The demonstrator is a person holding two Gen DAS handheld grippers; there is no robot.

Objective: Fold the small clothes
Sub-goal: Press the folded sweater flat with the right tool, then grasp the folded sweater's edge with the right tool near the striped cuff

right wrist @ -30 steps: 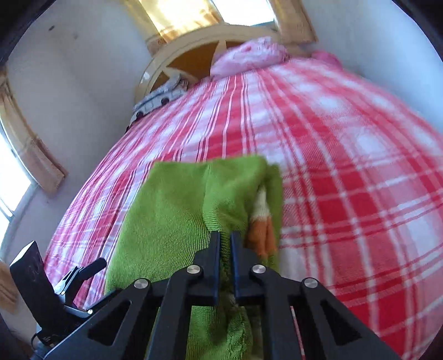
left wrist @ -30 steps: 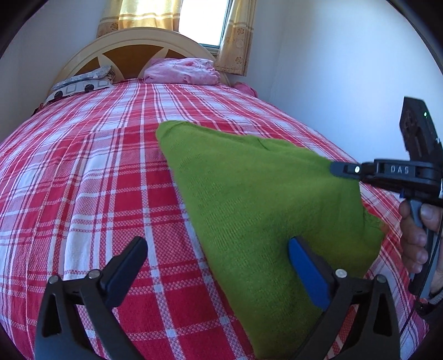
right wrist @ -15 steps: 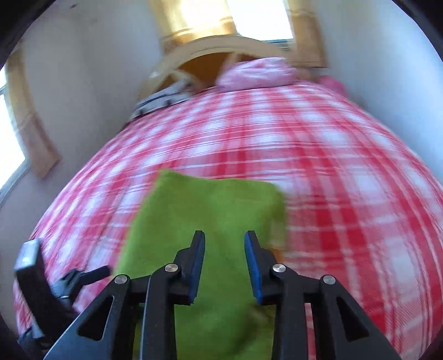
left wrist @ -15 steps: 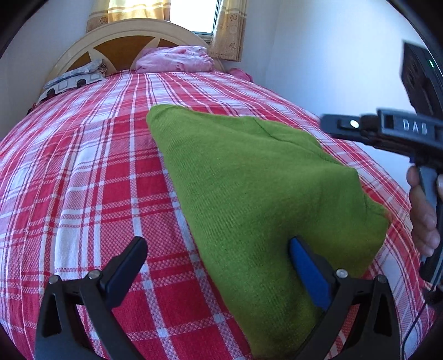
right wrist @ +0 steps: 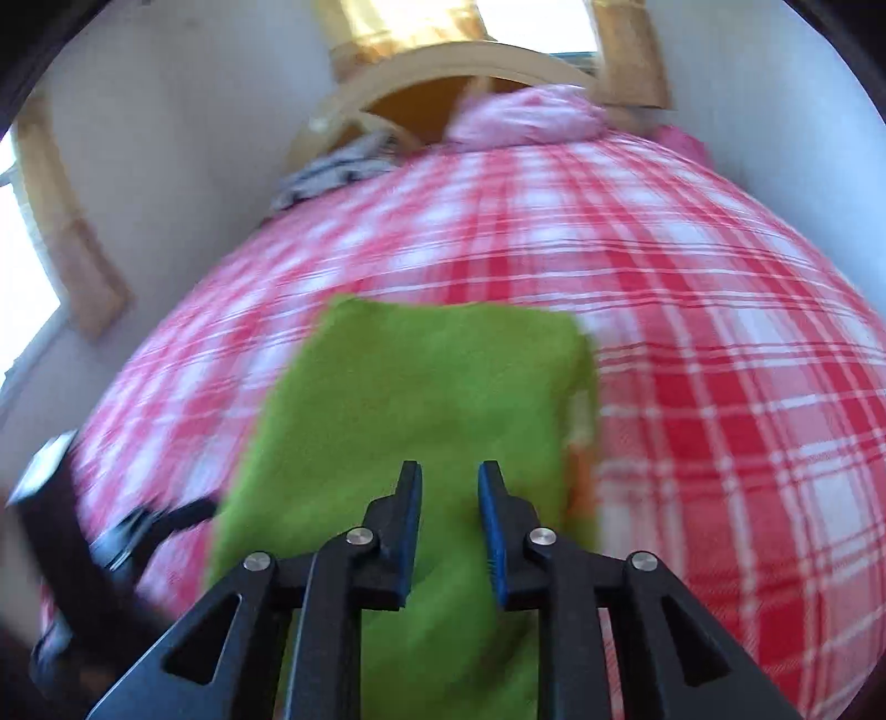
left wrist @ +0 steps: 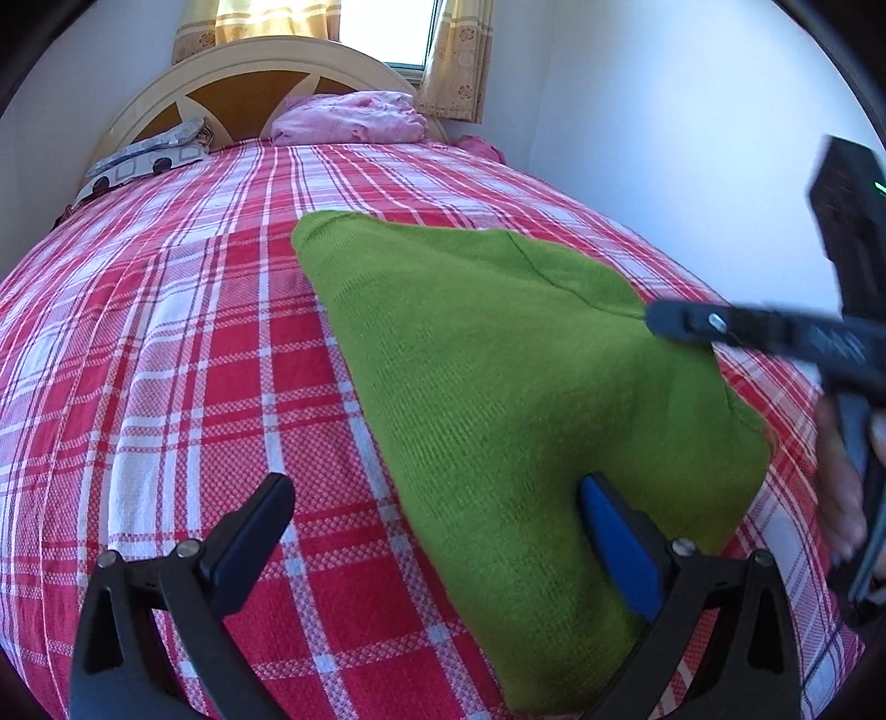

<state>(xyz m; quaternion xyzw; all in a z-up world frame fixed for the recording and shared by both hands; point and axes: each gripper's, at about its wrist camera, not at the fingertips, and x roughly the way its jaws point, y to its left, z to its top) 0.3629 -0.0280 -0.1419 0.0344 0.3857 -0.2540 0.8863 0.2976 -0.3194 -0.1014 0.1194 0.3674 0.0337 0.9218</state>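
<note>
Right gripper [right wrist: 449,518]: jaws were clamped on a raised fold of the green knit garment [right wrist: 421,410] a second ago; they have since opened to a narrow gap and now stand empty, nothing between the pads, hovering above the cloth. The pinched ridge is gone; the garment lies flat as a rough rectangle on the red-and-white plaid bedspread [right wrist: 720,343]. An orange-and-white patch shows at its right edge, nature unclear (view blurred)

Reading: one fold has been laid down and released. Whether another fold is needed I cannot say for certain; the piece already looks compact

Left gripper [left wrist: 437,531]: jaws spread wide, holding nothing. Its right blue-padded finger [left wrist: 620,548] lies over the garment's near edge, the left finger over bare bedspread; contact with the cloth cannot be judged. In this view the green knit garment [left wrist: 498,399] sits right of centre on the bed, near the person's side, with the other gripper's finger tips over its far right corner

Surroundings: pink bundle of cloth [left wrist: 349,119] and a patterned pillow [left wrist: 144,160] at the headboard [left wrist: 232,72], well apart from the work. Curtained window [left wrist: 382,27] behind. Wall close on the right. Nothing obstructs either gripper; the bedspread around the garment is open
</note>
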